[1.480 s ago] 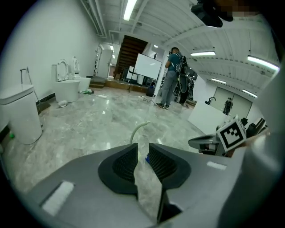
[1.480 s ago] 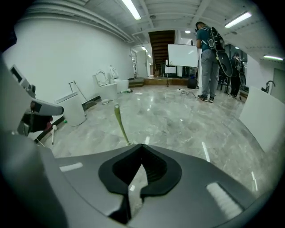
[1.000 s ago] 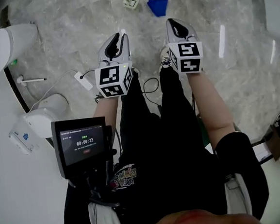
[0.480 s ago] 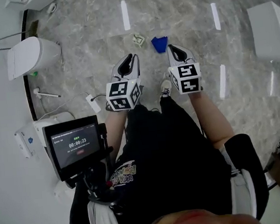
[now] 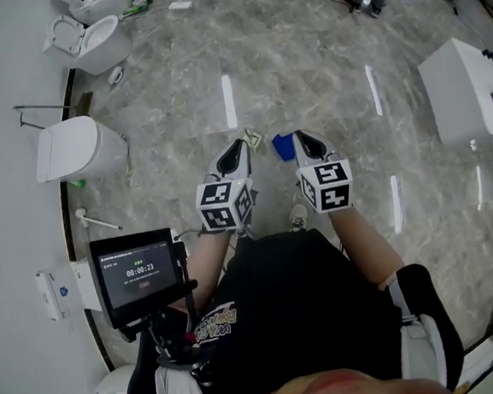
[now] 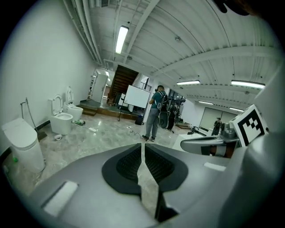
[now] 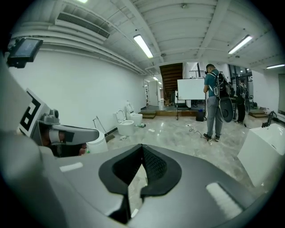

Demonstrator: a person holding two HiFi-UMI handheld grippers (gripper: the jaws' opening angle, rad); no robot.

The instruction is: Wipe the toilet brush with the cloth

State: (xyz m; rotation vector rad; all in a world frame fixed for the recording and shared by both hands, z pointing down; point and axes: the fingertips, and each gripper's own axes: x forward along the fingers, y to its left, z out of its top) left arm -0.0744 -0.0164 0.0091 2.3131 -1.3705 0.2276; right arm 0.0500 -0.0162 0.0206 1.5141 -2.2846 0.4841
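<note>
The blue cloth (image 5: 283, 146) lies on the grey marble floor, just beyond and between my two grippers. A white toilet brush (image 5: 96, 220) lies on the floor at the left, beside a white toilet (image 5: 79, 148). My left gripper (image 5: 231, 161) (image 6: 143, 146) is held up in the air with nothing in it. Its jaws are closing, and only a thin slit is left between the pads. My right gripper (image 5: 305, 145) (image 7: 142, 146) hangs level with it, shut and empty. Both point out over the floor, away from the brush.
A small white and green object (image 5: 252, 138) lies next to the cloth. More toilets (image 5: 95, 29) stand at the far left, and a white box-like fixture (image 5: 468, 87) at the right. A person (image 6: 156, 113) stands far across the room. A screen (image 5: 140, 274) is mounted at my left.
Both grippers have risen well above the floor, and the head view now takes in more of the room. The left jaws have narrowed from clearly apart to a thin slit.
</note>
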